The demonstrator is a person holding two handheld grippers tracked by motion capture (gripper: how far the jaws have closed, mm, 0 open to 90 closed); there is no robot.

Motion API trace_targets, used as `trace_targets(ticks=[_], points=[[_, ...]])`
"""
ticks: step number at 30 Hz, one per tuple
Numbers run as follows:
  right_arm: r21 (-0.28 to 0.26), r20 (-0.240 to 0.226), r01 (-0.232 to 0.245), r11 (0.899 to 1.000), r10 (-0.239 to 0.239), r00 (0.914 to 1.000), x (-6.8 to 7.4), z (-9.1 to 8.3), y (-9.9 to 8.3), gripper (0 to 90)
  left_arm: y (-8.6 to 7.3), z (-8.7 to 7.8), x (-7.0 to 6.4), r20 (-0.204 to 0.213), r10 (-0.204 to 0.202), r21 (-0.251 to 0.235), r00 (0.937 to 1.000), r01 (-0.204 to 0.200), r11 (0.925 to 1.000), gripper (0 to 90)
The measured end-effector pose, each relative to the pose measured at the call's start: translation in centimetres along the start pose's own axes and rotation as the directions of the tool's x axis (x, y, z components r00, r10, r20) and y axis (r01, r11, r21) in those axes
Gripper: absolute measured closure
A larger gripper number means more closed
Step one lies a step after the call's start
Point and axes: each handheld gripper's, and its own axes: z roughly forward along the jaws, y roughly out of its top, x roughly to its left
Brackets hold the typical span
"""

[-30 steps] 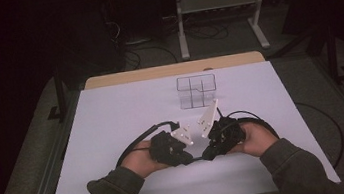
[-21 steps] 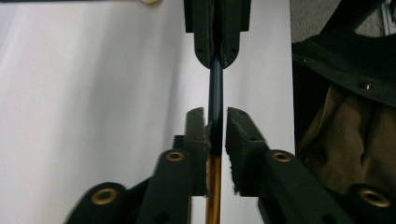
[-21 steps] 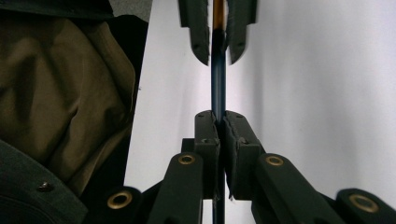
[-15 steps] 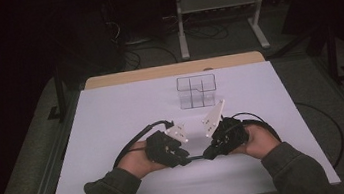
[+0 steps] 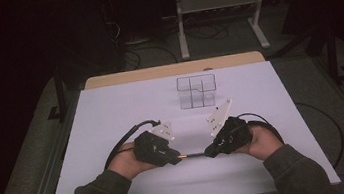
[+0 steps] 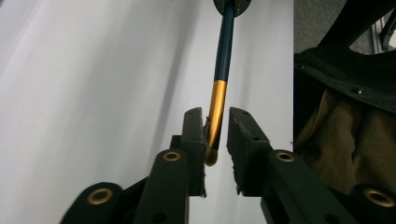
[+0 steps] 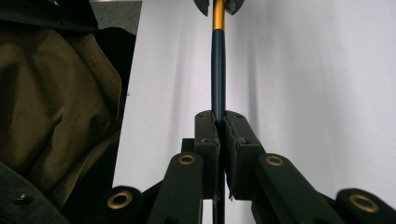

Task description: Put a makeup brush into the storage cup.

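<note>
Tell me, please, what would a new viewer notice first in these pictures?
First, the thin pen with a dark blue body and a gold end, held level between the two grippers near the front of the white table. The right gripper is clamped on its blue part, while the left gripper stands slightly open around the gold end. Behind them, near the far edge, stands a clear box with compartments.
</note>
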Motion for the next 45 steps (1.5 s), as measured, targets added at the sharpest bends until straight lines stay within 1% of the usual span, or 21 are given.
trace_targets(ticks=[6,7,8,11,12,16,17,19,20,23,26,29,30,31,34,35,40,42,43,44,45], points=[[0.009,0.015,0.021,1.0,-0.021,0.9997,0.2,0.2,0.1,83.8,0.0,0.2,0.1,0.014,0.003,0.015,0.9999,-0.003,0.9999,81.8],[0.016,0.017,0.031,0.999,-0.031,0.9994,0.3,0.3,0.2,83.7,0.0,0.2,0.1,0.019,0.007,0.016,0.9998,-0.007,0.9998,82.4],[0.018,0.017,0.038,0.999,-0.038,0.9991,0.3,0.3,0.2,83.7,0.0,0.2,0.0,0.026,0.021,0.031,0.9994,-0.022,0.9993,83.0],[0.027,0.019,0.051,0.998,-0.051,0.9985,0.3,0.5,0.2,83.2,0.1,0.3,-0.1,0.032,0.02,0.034,0.9993,-0.021,0.9992,84.1],[0.028,0.021,0.056,0.998,-0.057,0.9982,0.3,0.6,0.2,83.0,0.1,0.3,-0.2,0.033,0.034,0.04,0.9989,-0.035,0.9986,84.3],[0.026,0.017,0.061,0.998,-0.061,0.998,0.4,0.6,0.3,82.1,0.1,0.1,-0.3,0.035,0.04,0.045,0.9986,-0.042,0.9981,84.4],[0.025,0.018,0.056,0.998,-0.056,0.9982,0.4,0.6,0.3,81.3,0.1,0.1,-0.3,0.034,0.041,0.045,0.9986,-0.043,0.9981,84.4],[0.026,0.032,0.036,0.999,-0.037,0.9988,0.2,0.6,0.4,71.2,0.1,0.0,-0.3,0.034,0.042,0.045,0.9985,-0.044,0.998,84.5],[0.024,0.02,0.02,1.0,-0.021,0.9996,0.0,0.7,0.5,69.3,0.2,0.1,-0.4,0.031,0.048,0.048,0.9984,-0.049,0.9976,84.5],[0.035,0.008,0.023,0.999,-0.023,0.9997,0.0,0.9,1.1,65.3,0.3,0.4,-0.5,0.026,0.047,0.065,0.9985,-0.049,0.9967,84.5],[0.051,-0.008,0.035,0.998,-0.034,0.9994,0.2,1.4,1.9,66.0,0.5,0.7,-0.5,0.025,0.055,0.07,0.9982,-0.057,0.9959,84.5],[0.066,-0.029,0.043,0.997,-0.041,0.9987,0.3,2.0,2.6,69.7,0.6,0.8,-0.6,0.026,0.053,0.07,0.9982,-0.055,0.996,84.5],[0.071,-0.033,0.048,0.996,-0.046,0.9984,0.2,2.2,2.8,71.1,0.7,0.8,-0.6,0.022,0.068,0.076,0.9975,-0.069,0.9947,84.4],[0.077,-0.034,0.047,0.996,-0.044,0.9984,0.2,2.4,2.9,71.7,0.8,0.8,-0.7,0.023,0.068,0.072,0.9974,-0.07,0.995,84.4],[0.098,-0.044,0.045,0.994,-0.041,0.9982,0.1,2.9,3.0,79.0,0.8,0.7,-0.9,0.019,0.07,0.074,0.9974,-0.071,0.9947,84.5],[0.098,-0.051,0.047,0.994,-0.042,0.9978,0.1,3.0,3.0,81.5,0.8,0.7,-0.9,0.021,0.068,0.072,0.9974,-0.07,0.9949,84.4],[0.086,-0.05,0.045,0.995,-0.041,0.9979,0.1,3.1,2.9,82.3,0.7,0.7,-0.9,0.018,0.072,0.071,0.9972,-0.073,0.9948,84.2],[0.078,-0.041,0.044,0.996,-0.041,0.9983,0.2,3.0,2.8,82.5,0.7,0.5,-0.9,0.008,0.076,0.067,0.997,-0.077,0.9948,82.8],[0.07,-0.038,0.041,0.997,-0.039,0.9985,0.2,2.9,2.7,82.5,0.5,0.4,-0.8,0.007,0.061,0.047,0.9981,-0.061,0.997,80.7],[0.062,-0.03,0.039,0.997,-0.037,0.9989,0.3,2.9,2.6,82.5,0.4,0.3,-0.7,0.003,0.056,0.04,0.9984,-0.056,0.9976,74.9],[0.052,-0.025,0.036,0.998,-0.034,0.9991,0.3,2.8,2.4,82.5,0.3,0.1,-0.5,0.009,0.061,0.037,0.9981,-0.062,0.9974,72.2]])
